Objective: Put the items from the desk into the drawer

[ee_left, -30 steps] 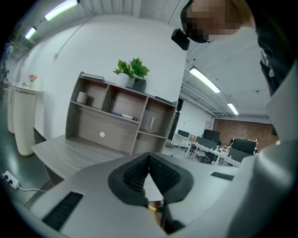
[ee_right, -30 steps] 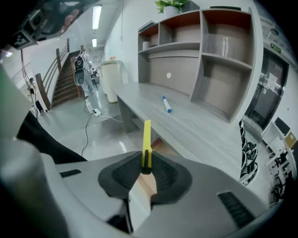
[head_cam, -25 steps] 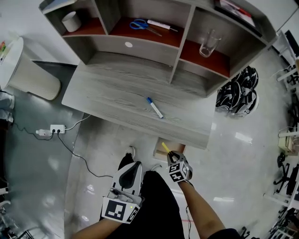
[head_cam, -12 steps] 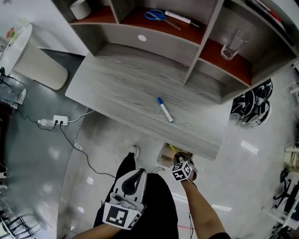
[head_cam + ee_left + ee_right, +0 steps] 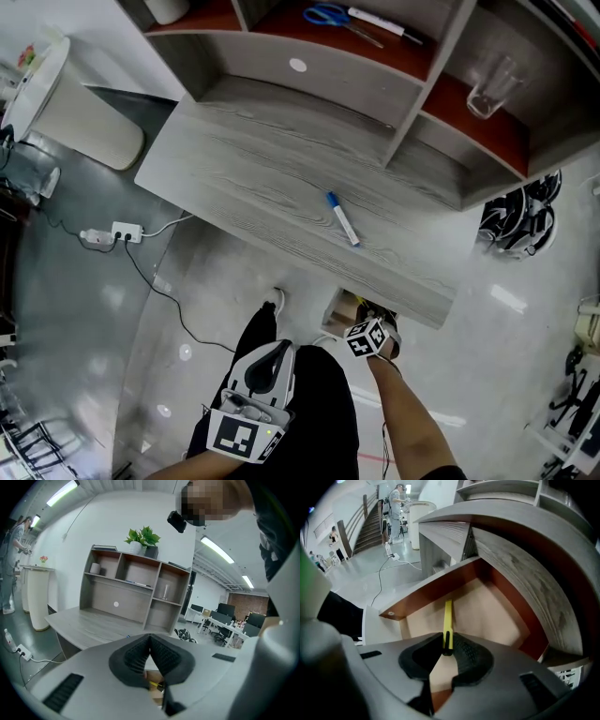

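A blue-capped white marker (image 5: 341, 218) lies on the grey wooden desk (image 5: 244, 159). Under the desk's front edge an open drawer (image 5: 345, 306) shows its tan floor (image 5: 487, 611) and red-brown walls. My right gripper (image 5: 371, 336) reaches into the drawer opening; in the right gripper view it (image 5: 447, 649) is shut on a yellow pen (image 5: 448, 619) that points forward over the drawer floor. My left gripper (image 5: 255, 386) hangs low by the person's lap, its jaws (image 5: 150, 643) shut with nothing between them.
The shelf unit behind the desk holds blue scissors (image 5: 327, 14), a pen (image 5: 380, 21), a drinking glass (image 5: 494, 73) and a white roll (image 5: 169, 8). A power strip (image 5: 117, 232) with its cable lies on the floor at the left, beside a white pedestal (image 5: 70, 117).
My right gripper has carried the yellow pen forward to the drawer under the desk edge; the pen no longer shows in the head view. The left gripper has stayed low.
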